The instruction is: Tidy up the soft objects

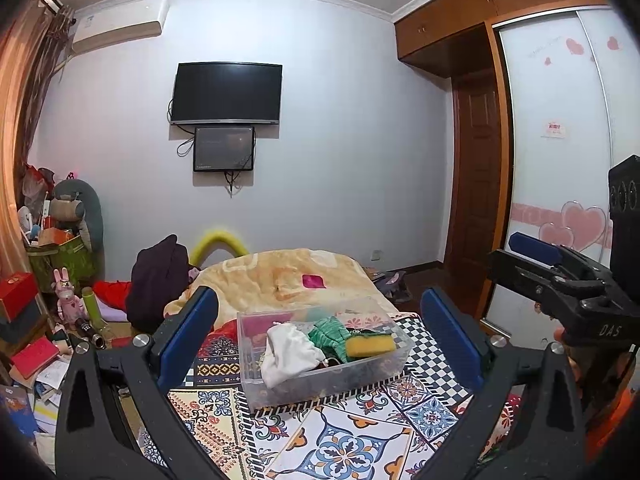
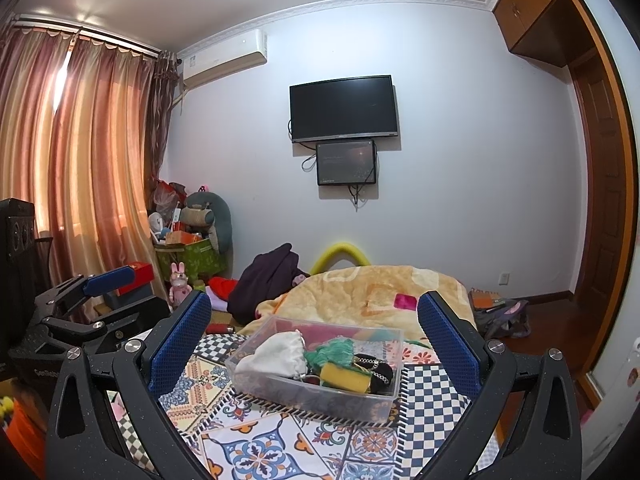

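A clear plastic box (image 1: 384, 378) stands on a patterned bedspread (image 1: 340, 440). In it lie a white cloth pouch (image 1: 290, 354), a green knitted piece (image 1: 330, 334) and a yellow sponge (image 1: 370, 345). My left gripper (image 1: 320, 334) is open, its blue pads on either side of the box and short of it. My right gripper (image 2: 314, 344) is also open and empty before the same box (image 2: 360, 400), where the white pouch (image 2: 276, 354), green piece (image 2: 332, 350), yellow sponge (image 2: 346, 376) and a black item with a chain (image 2: 374, 366) show.
A yellow-orange blanket (image 1: 280, 276) lies behind the box with a dark garment (image 1: 158, 276) to its left. Toys, books and boxes clutter the floor at left (image 1: 44, 300). A wardrobe (image 1: 556, 140) and a door stand at right. The right gripper shows in the left view (image 1: 560, 276).
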Action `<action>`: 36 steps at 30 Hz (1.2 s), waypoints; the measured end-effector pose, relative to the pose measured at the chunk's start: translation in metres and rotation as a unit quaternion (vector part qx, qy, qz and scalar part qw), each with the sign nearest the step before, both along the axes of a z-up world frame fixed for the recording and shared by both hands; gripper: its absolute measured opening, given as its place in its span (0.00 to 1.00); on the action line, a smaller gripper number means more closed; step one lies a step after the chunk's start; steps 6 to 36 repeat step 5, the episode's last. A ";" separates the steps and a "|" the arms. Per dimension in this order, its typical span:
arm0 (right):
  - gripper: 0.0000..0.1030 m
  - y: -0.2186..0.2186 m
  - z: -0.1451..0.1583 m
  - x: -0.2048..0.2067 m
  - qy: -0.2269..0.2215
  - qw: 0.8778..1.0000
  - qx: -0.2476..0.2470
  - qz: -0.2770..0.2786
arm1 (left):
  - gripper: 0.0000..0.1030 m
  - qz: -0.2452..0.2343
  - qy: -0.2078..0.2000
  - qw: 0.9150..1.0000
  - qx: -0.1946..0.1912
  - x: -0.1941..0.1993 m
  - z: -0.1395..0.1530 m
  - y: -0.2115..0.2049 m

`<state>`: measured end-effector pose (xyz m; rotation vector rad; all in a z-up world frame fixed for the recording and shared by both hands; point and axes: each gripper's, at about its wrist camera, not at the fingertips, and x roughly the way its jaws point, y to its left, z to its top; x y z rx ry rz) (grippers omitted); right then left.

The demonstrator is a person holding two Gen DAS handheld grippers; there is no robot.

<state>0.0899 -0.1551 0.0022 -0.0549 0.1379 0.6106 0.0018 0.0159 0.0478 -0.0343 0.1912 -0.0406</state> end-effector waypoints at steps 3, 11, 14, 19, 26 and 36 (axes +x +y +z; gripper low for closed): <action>1.00 0.001 -0.002 0.001 0.003 1.000 0.000 0.001 | 1.00 0.001 0.001 1.000 -0.001 0.000 0.000 0.000; 1.00 0.001 -0.002 0.001 0.004 1.000 0.001 0.002 | 1.00 -0.001 0.005 1.000 -0.004 0.001 0.000 0.001; 1.00 0.001 -0.002 0.001 0.004 1.000 0.001 0.002 | 1.00 -0.001 0.005 1.000 -0.004 0.001 0.000 0.001; 1.00 0.001 -0.002 0.001 0.004 1.000 0.001 0.002 | 1.00 -0.001 0.005 1.000 -0.004 0.001 0.000 0.001; 1.00 0.001 -0.002 0.001 0.004 1.000 0.001 0.002 | 1.00 -0.001 0.005 1.000 -0.004 0.001 0.000 0.001; 1.00 0.001 -0.002 0.001 0.004 1.000 0.001 0.002 | 1.00 -0.001 0.005 1.000 -0.004 0.001 0.000 0.001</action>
